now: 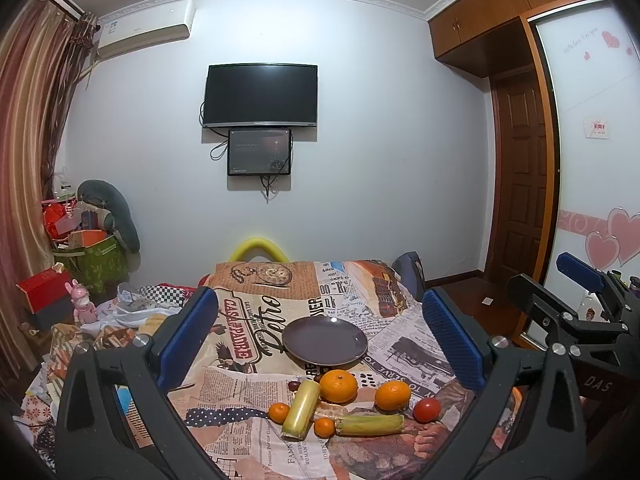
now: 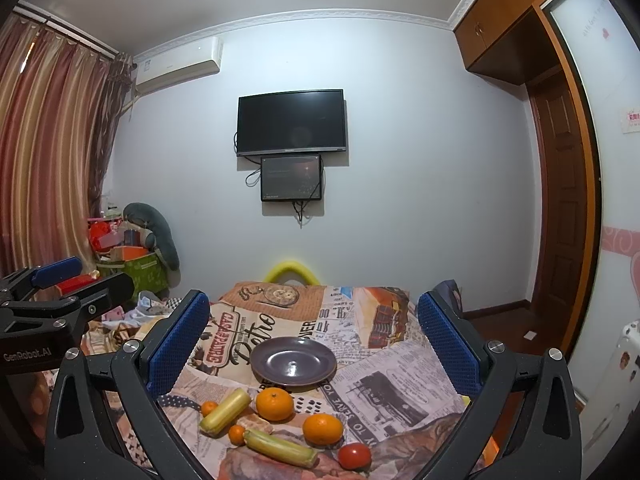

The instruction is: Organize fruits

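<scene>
A: Where is the fruit, and how do the long pieces lie?

B: The fruit sits on the newspaper-print cloth (image 1: 248, 396), at 6 o'clock from the dark plate (image 1: 324, 340). The plate holds nothing. The left corn piece (image 1: 301, 409) has its long axis from 1 o'clock to 7 o'clock, with the cut end toward the camera. The second corn piece (image 1: 369, 425) lies almost across, from 9 to 3 o'clock.

A: And the round ones?

B: One big orange (image 1: 338, 386) is just beside the plate's near rim, another big orange (image 1: 392, 395) at its 4 o'clock. The red tomato (image 1: 426, 409) is farthest right. Two small oranges (image 1: 278, 412) sit beside the left corn.

A: What is hard to see?

B: Some small dark fruits (image 1: 295, 385) behind the corn are partly hidden. Something pale between the corn pieces cannot be identified.

A: The grippers?

B: The left gripper (image 1: 320, 344) has its blue fingers (image 1: 185, 334) wide apart and empty. The right gripper (image 2: 314, 344) is the same, spread wide and holding nothing.
</scene>
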